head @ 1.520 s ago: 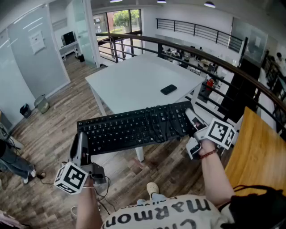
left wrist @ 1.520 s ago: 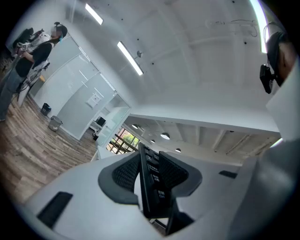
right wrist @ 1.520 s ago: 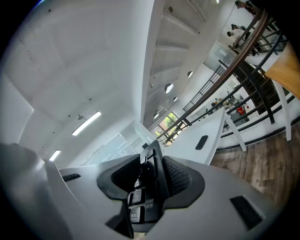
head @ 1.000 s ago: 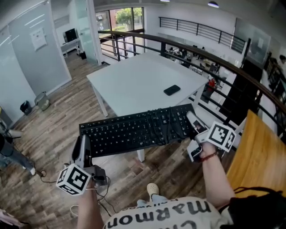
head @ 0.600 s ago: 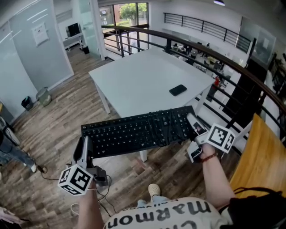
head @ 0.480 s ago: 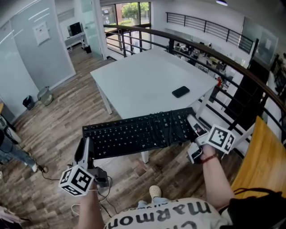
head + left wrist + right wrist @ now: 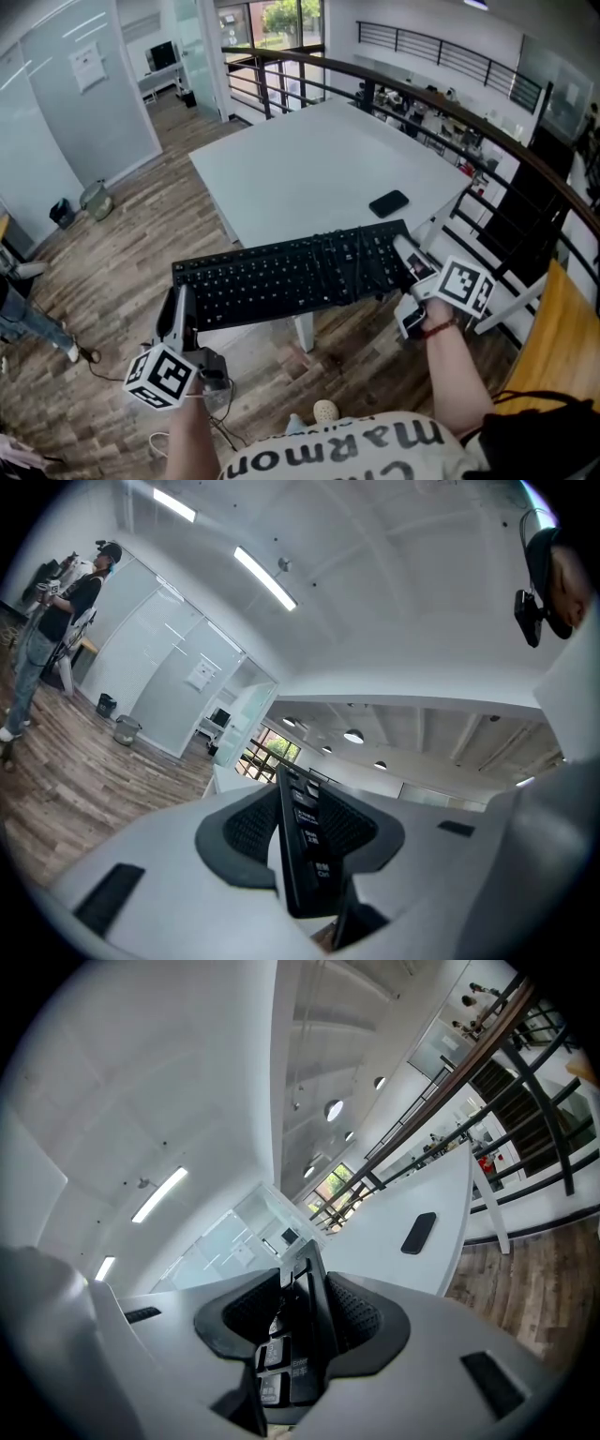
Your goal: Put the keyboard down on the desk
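Note:
A long black keyboard (image 7: 291,275) hangs level in the air, with its far edge over the near corner of the white desk (image 7: 309,169) and the rest over the floor. A dark cable lies bunched on its right half. My left gripper (image 7: 180,302) is shut on the keyboard's left end, and my right gripper (image 7: 409,266) is shut on its right end. In the left gripper view the keyboard (image 7: 302,841) stands edge-on between the pads. The right gripper view shows the keyboard (image 7: 302,1335) clamped the same way, with the desk (image 7: 384,1241) beyond.
A black phone (image 7: 388,202) lies near the desk's right edge and also shows as a phone (image 7: 418,1232) in the right gripper view. A dark railing (image 7: 441,103) runs behind the desk. A wooden surface (image 7: 567,347) sits at right. A person (image 7: 52,621) stands far left.
Both grippers keep their hold on the keyboard, which has barely shifted. In the head view the desk and phone have slid right and slightly nearer.

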Demonstrator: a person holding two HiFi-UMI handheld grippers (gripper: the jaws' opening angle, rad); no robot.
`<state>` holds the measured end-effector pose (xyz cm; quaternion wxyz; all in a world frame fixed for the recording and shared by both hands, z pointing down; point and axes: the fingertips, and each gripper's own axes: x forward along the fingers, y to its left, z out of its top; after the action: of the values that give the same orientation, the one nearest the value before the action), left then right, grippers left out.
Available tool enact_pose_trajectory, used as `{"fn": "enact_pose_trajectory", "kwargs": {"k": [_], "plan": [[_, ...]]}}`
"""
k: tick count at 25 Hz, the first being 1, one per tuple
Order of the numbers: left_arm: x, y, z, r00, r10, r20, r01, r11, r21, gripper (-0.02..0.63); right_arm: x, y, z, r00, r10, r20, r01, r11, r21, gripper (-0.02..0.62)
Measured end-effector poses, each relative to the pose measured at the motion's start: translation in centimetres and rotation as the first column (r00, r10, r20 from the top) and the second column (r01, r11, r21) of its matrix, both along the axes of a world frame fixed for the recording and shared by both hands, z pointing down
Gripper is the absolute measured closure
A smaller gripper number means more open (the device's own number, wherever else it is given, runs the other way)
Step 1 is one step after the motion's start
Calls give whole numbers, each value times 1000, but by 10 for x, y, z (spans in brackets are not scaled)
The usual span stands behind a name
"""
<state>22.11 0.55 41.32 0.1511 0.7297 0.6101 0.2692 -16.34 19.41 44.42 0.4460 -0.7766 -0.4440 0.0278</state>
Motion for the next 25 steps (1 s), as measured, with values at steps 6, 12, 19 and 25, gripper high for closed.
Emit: {"fn": "enact_pose_trajectory", "kwargs": {"k": [6,12,19,25], "plan": [[-1,-1,-1,1000,-23,-5,23,999,-25,482,3,7,-1,1000,-17,-9,17,1000,-21,440],[-2,-4,2,999,-46,-5,46,999,-24,482,5,11,3,999,-35,-11,35,999,-25,440],[-2,-4,2,999,-48,-6,48,999,-11,482,3,11,8,1000,-24,-8,24,1000,-5,440],[-2,-3,4,998,-53,18,53,998,19,482,5,11,9,1000,-26,7,26,999,31,440]]}}
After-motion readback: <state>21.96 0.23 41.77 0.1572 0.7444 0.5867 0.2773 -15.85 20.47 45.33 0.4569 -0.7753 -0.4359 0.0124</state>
